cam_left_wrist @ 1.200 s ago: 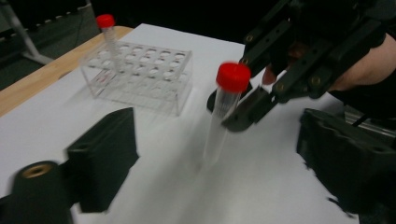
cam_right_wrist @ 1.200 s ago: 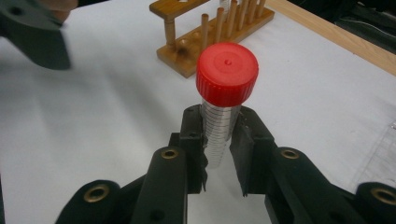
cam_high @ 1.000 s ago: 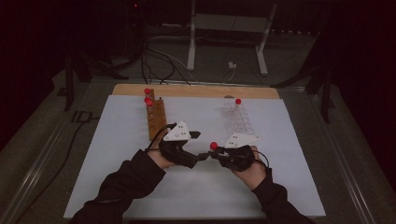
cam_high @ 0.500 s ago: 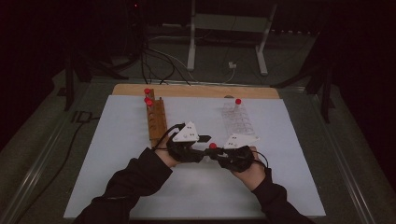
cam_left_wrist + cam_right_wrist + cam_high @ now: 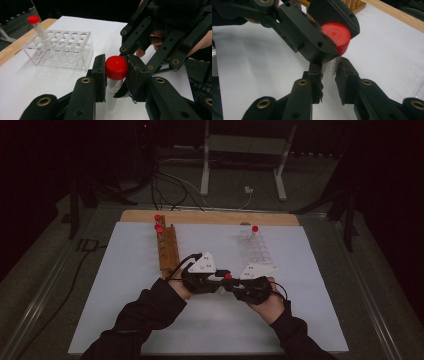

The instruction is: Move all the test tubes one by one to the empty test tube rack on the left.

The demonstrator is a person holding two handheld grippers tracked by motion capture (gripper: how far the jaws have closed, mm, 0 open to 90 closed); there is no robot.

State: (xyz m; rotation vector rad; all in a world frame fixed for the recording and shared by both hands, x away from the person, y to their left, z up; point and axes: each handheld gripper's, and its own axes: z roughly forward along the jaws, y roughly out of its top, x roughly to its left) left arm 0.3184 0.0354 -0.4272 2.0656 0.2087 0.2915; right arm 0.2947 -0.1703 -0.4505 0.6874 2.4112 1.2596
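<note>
A clear tube with a red cap stands upright between both grippers above the white mat. My left gripper has just been closing its jaws and is now shut on the red cap. Lower down, my right gripper is shut on the tube's clear body. In the high view the left gripper and right gripper meet tip to tip near the mat's middle.
A wooden rack with red-capped tubes stands at the left back. Farther right is a clear plastic rack holding one red-capped tube. A wooden board edges the mat's far side.
The left gripper moved right toward the right gripper, and its jaws closed around the red cap. The right hand kept still with the tube.
</note>
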